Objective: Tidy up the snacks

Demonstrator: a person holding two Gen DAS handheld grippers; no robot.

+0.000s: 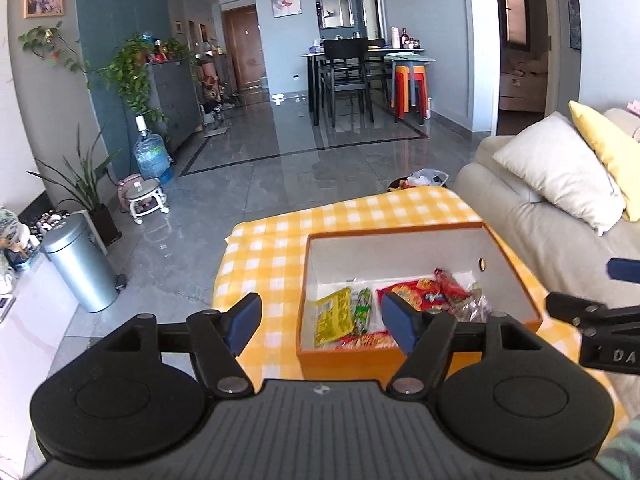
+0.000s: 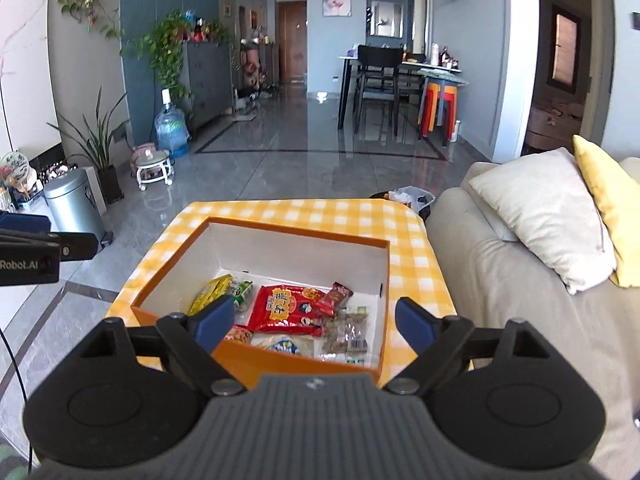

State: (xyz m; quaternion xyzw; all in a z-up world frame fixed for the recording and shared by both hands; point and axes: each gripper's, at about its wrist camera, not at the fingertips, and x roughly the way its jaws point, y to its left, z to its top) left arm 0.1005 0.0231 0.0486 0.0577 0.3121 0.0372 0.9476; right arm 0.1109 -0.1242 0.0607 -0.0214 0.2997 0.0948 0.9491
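Note:
An orange box (image 1: 516, 268) with a white inside stands on a table with a yellow checked cloth (image 1: 272, 248); it also shows in the right wrist view (image 2: 176, 248). Inside lie several snack packs: a yellow pack (image 1: 334, 316), a green pack (image 1: 362, 308), a large red pack (image 2: 284, 306), a small dark red bar (image 2: 336, 298) and clear-wrapped sweets (image 2: 346, 334). My left gripper (image 1: 320, 324) is open and empty, above the box's near left edge. My right gripper (image 2: 316, 326) is open and empty, above the box's near edge.
A beige sofa (image 2: 500, 320) with a white pillow (image 2: 540, 208) and a yellow pillow (image 2: 608, 196) runs along the right. A metal bin (image 1: 80, 264) stands on the floor at left. A bag (image 1: 428, 178) lies behind the table.

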